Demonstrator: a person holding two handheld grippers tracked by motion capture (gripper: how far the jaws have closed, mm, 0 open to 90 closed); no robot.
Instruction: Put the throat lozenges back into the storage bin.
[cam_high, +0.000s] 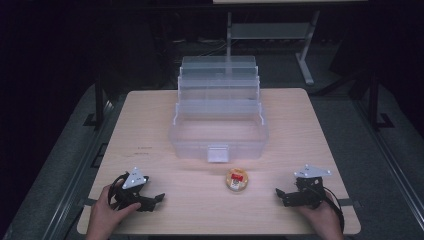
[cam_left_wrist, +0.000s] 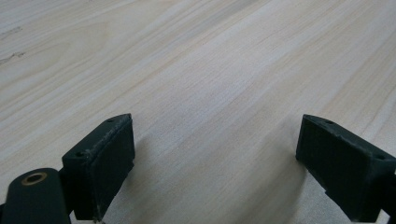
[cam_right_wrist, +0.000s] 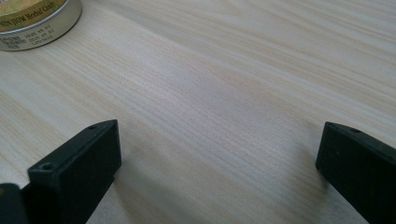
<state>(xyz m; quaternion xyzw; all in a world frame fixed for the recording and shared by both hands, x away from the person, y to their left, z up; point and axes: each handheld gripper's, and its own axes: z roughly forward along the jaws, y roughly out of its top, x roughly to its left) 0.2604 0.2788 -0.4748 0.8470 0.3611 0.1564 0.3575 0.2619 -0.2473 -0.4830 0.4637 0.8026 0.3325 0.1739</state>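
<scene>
A small round tin (cam_high: 237, 180) with a yellow and red label lies on the wooden table (cam_high: 150, 125), just in front of a clear plastic storage box (cam_high: 218, 131). The tin's edge (cam_right_wrist: 32, 21) shows at the top left of the right gripper view. My left gripper (cam_high: 159, 199) rests near the table's front left, held by a hand, jaws wide apart with bare wood between them (cam_left_wrist: 215, 154). My right gripper (cam_high: 280, 194) rests at the front right, pointing left toward the tin, jaws also wide apart over bare wood (cam_right_wrist: 219, 163).
The clear box has a stepped, open lid section (cam_high: 219, 80) rising behind it and a small latch (cam_high: 218, 153) at its front. A metal stand (cam_high: 305, 50) and dark floor lie beyond the table's far edge.
</scene>
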